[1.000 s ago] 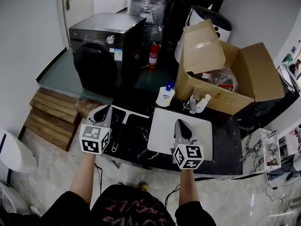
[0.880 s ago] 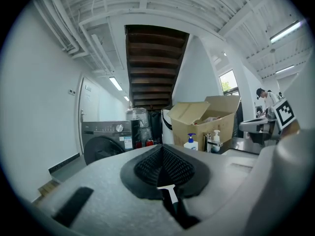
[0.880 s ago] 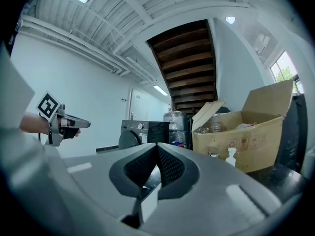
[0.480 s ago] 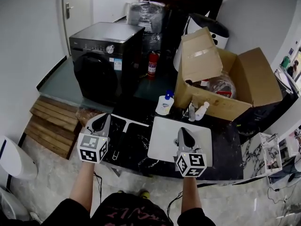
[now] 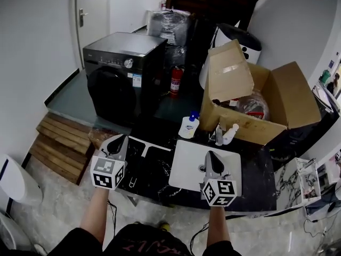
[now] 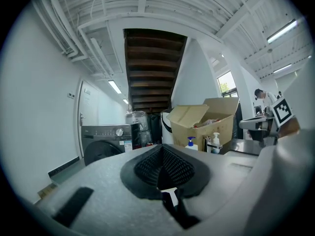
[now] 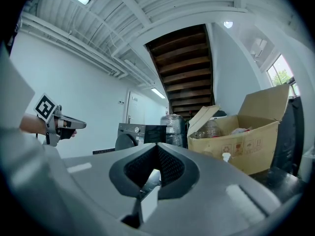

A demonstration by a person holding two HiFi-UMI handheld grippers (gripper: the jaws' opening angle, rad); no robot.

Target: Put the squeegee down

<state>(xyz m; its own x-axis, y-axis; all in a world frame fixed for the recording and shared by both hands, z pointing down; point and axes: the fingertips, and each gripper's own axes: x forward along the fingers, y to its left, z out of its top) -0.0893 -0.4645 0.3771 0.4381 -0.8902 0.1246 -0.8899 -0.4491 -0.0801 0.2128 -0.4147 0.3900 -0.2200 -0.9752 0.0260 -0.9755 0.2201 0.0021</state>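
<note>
Head view: left hand-held gripper [image 5: 121, 140] and right hand-held gripper [image 5: 209, 156] both pressed together, empty.

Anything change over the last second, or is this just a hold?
Nothing visibly moved. The slim T-shaped squeegee lies on the black marble countertop as before; the left hand-held gripper and right hand-held gripper hover shut and empty above it.

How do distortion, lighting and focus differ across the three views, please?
Head view: fisheye bows the walls, light is even, the squeegee is faint against the black counter. Left gripper view: black circular vignette, soft foreground, ceiling strip light blown out. Right gripper view: same vignette, window bright.
</note>
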